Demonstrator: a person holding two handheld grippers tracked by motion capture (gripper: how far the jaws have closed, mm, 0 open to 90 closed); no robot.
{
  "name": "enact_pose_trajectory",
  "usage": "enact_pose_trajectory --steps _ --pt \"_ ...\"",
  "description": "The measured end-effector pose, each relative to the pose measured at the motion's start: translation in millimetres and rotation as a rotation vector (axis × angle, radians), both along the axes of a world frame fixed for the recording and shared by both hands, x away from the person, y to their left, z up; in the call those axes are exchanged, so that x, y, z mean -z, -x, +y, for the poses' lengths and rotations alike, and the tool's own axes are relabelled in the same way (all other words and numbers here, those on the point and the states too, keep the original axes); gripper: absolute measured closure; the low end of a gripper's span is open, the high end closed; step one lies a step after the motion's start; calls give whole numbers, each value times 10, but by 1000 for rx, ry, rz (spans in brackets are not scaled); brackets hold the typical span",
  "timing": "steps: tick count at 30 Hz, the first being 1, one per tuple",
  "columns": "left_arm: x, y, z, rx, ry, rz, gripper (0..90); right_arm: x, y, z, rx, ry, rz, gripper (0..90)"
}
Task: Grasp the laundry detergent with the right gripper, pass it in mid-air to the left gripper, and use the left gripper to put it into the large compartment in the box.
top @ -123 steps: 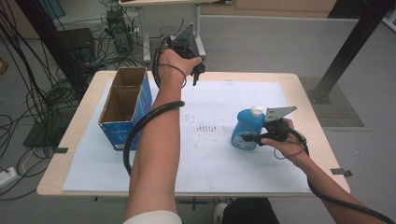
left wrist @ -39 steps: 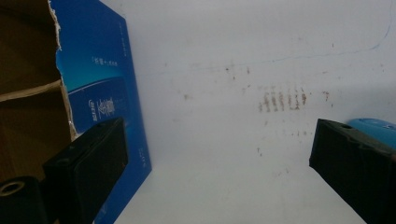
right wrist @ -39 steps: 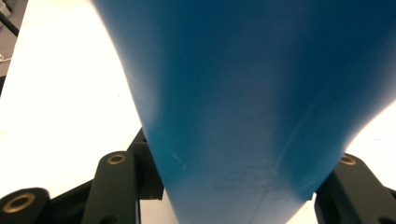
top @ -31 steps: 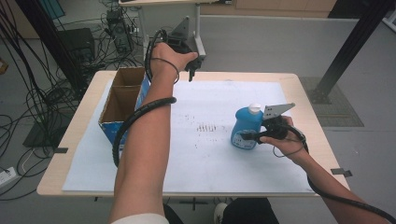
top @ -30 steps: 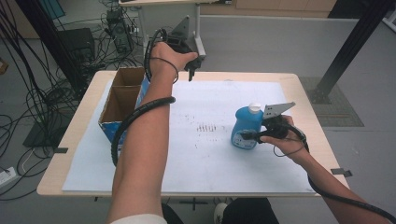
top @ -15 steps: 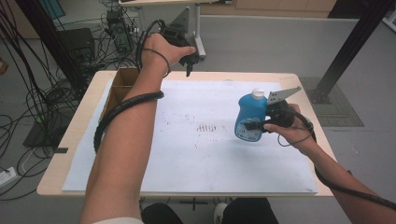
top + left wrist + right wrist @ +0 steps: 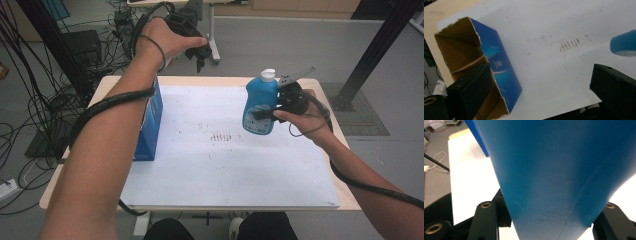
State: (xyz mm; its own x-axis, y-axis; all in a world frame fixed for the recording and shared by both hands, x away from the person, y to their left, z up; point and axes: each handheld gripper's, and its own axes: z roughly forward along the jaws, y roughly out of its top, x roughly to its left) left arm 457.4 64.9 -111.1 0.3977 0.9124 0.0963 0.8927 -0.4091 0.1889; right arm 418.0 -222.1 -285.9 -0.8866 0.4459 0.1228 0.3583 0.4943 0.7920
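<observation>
While the right tongs (image 7: pixel 272 114) clamp tight on the blue bottle (image 7: pixel 260 104), that bottle hangs upright in the air over the right part of the worktop (image 7: pixel 225 165), white cap on top, clear of the white sheet. Up close in the right gripper view, the blue bottle (image 7: pixel 564 175) sits wedged between both black jaws. Over on the far left, the left tongs (image 7: pixel 196 44) hover high beyond the worktop's far edge, jaws spread wide with nothing between them. Below them stands the open blue carton (image 7: pixel 486 72), cardboard inside showing, near the worktop's left edge.
</observation>
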Motion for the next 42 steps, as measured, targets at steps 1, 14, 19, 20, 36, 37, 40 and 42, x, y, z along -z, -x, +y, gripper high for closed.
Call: enact_pose_trajectory --steps 1,14,19,20,36,37,40,42 --pt "-21 18 0 16 -5 0 48 -13 -16 41 -6 2 -1 447" --pt "-213 219 -11 220 -36 -10 47 -174 -246 542 -72 0 -28 445" --pt "-208 250 0 297 -59 -12 47 -206 -327 708 -93 9 -39 445" --pt "-196 262 9 327 -63 -17 46 -208 -347 779 -106 14 -40 444" --pt "-156 326 -27 504 -64 -8 45 -115 -398 1262 -226 18 -48 443" --pt "-148 324 -24 509 -65 -4 47 -98 -394 1317 -243 20 -48 443" --pt "-120 325 -16 526 -67 0 46 -79 -388 1371 -260 24 -49 442" --pt "-99 332 -19 540 -67 4 46 -57 -381 1423 -279 17 -44 443"
